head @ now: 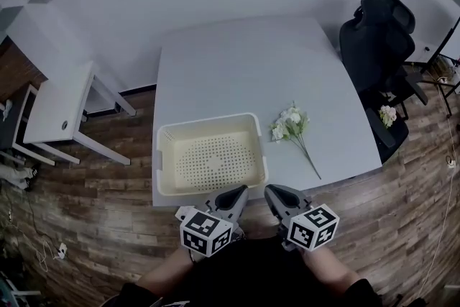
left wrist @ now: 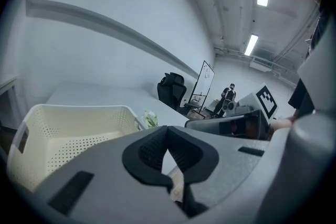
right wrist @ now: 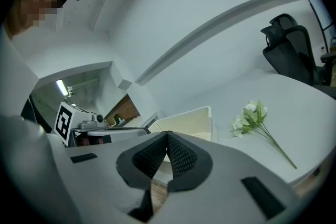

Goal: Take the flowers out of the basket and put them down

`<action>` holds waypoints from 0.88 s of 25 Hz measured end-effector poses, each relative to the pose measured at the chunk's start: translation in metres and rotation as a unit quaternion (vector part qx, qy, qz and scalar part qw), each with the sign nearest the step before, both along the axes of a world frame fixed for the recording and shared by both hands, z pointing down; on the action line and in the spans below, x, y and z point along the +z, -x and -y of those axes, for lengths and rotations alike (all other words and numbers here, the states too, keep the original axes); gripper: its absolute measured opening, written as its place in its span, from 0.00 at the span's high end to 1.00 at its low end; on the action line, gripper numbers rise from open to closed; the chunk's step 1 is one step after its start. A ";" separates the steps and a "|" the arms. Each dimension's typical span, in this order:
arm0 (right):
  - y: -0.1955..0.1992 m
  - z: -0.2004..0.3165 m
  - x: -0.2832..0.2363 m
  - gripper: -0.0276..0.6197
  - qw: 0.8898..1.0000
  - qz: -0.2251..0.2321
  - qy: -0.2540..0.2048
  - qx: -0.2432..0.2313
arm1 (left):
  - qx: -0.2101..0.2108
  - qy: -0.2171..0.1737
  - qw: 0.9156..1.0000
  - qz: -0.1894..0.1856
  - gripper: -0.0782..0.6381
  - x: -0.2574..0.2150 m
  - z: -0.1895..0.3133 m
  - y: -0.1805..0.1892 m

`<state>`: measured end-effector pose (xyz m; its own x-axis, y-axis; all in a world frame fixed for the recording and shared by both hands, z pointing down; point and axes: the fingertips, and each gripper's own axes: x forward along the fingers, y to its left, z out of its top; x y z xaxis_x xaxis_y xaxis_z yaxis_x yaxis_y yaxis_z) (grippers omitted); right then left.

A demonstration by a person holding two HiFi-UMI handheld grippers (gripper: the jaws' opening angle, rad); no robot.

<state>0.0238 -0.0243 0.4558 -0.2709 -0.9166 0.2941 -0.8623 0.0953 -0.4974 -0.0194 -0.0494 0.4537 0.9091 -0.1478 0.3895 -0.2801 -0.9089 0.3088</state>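
1. Head view:
   - The basket (head: pixel 208 118) sits on the table (head: pixel 244 61) near its front edge, with nothing in it.
   - The flowers (head: pixel 290 124) lie flat on the table just right of the basket, apart from it. The blossoms point away from the person and the thin stem runs toward the table's front-right edge.
   - The left gripper (head: pixel 231 195) and right gripper (head: pixel 279 195) are held side by side just off the front edge, both clear of the flowers.
   - A second small bunch (head: pixel 388 115) rests on the office chair (head: pixel 377 39).
2. Left gripper view:
   - The jaws are clenched pad to pad with nothing between them.
   - The basket wall (left wrist: pixel 79 113) is to the left, and the flower heads (left wrist: pixel 151 119) peek past its corner.
3. Right gripper view:
   - The jaws are closed and empty.
   - The flowers (right wrist: pixel 252 115) are on the table to the right, beside the basket (right wrist: pixel 189 120).
4. Handling judgement:
   - The bunch looks very light, with soft petals that would crush and a thin, bendy stem.
   - The best hold is probably on the stem just below the leaves, with a gentle pinch that stays off the blossoms.
   - The stem lies flat, so the jaws would need to come in low.
   - The task looks done.
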 end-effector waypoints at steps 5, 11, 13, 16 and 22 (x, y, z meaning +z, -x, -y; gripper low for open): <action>0.017 0.004 0.002 0.92 1.000 -0.004 0.003 -0.008 | -0.005 0.006 1.000 -0.002 0.88 0.003 0.004 0.015; 0.029 0.009 0.001 0.92 1.000 -0.013 0.004 -0.016 | -0.011 0.008 1.000 -0.009 0.88 0.002 0.009 0.027; 0.033 0.011 0.002 0.92 1.000 -0.015 0.004 -0.019 | -0.013 0.009 1.000 -0.011 0.88 0.003 0.010 0.030; 0.036 0.012 0.002 0.92 1.000 -0.016 0.006 -0.022 | -0.016 0.009 1.000 -0.013 0.88 0.003 0.011 0.033; 0.039 0.011 0.001 0.92 1.000 -0.018 0.005 -0.025 | -0.017 0.009 1.000 -0.014 0.88 0.002 0.009 0.035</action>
